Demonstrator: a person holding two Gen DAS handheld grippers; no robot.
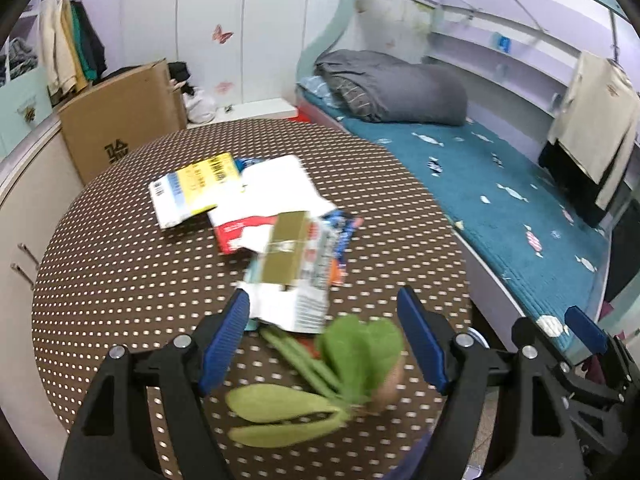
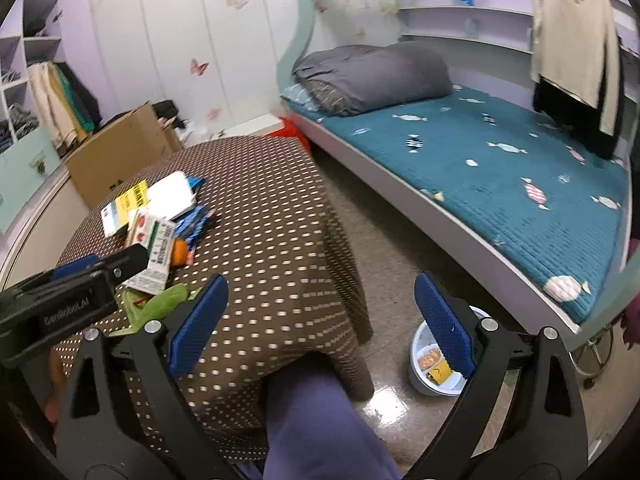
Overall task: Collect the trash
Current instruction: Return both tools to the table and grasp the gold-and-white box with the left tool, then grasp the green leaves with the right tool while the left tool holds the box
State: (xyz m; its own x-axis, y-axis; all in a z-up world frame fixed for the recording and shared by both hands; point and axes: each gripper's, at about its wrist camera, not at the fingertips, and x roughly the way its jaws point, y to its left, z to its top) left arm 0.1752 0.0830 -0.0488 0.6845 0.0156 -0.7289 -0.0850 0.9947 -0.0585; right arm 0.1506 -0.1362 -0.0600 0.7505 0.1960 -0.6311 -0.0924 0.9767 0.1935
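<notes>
Left gripper (image 1: 324, 336) is nearer, fingers wide and empty; leafy greens (image 1: 316, 384) lie between them, stems running far-left. Right gripper (image 2: 320, 320) gapes empty over floor.

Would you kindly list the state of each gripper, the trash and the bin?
Left gripper: open, empty, over the greens.
Right gripper: open, empty.
Greens: lying on the table.
Wrappers: piled loosely on the table.
Bin: upright on the floor, some trash inside.

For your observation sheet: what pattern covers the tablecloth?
Brown tablecloth with pale dots, clearest from the left wrist.
</notes>
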